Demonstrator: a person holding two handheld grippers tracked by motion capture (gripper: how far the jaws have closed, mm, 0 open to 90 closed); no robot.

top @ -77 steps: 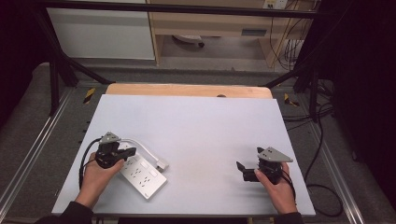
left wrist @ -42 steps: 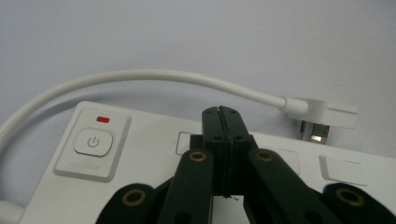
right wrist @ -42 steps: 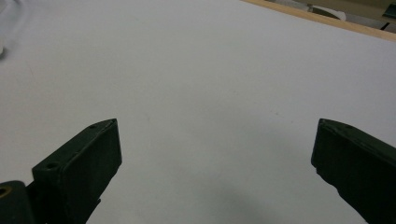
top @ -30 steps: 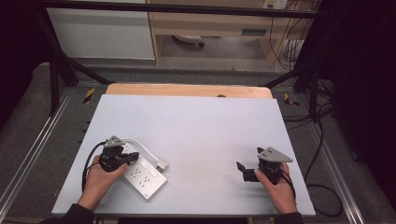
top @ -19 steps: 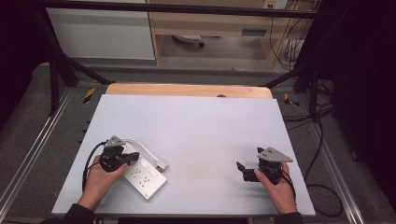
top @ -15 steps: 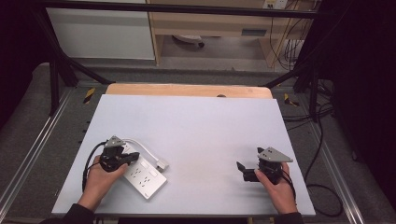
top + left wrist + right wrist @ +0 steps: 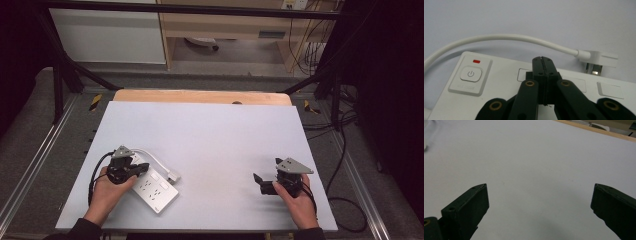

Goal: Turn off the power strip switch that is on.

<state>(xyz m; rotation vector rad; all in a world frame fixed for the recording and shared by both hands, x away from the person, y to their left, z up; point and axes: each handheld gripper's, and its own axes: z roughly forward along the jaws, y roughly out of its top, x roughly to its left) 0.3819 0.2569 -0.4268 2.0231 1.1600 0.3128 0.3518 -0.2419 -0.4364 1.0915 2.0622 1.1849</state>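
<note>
**Closed left gripper rests over the power strip**

The landmark here is the white rectangular plastic power strip [image 7: 499,90], which lies at the near left of the pale grey table top [image 7: 215,135]. The left gripper [image 7: 543,61] stands directly over the strip, and its two black jaws are pressed together with nothing between them. The tips sit just beside the first socket, to the right of the square power button with the small red lamp [image 7: 471,74].

The step in hand seems to be pressing or pushing on the strip with the closed tips. To do it well, the person should keep the jaws together and push straight down, because the strip is light and could slide on the smooth top.

Behind the strip, the white round cord [image 7: 506,38] curves around to the flat white plug [image 7: 599,58], which lies on the table just beyond the far edge of the strip. This cord is close and could be caught if the gripper moves forward.

Well apart from the strip, at the near right, the right gripper [image 7: 261,182] has its jaws wide open and holds nothing. Farther from the strip, a light wooden board edge [image 7: 200,96] borders the far side.
</note>
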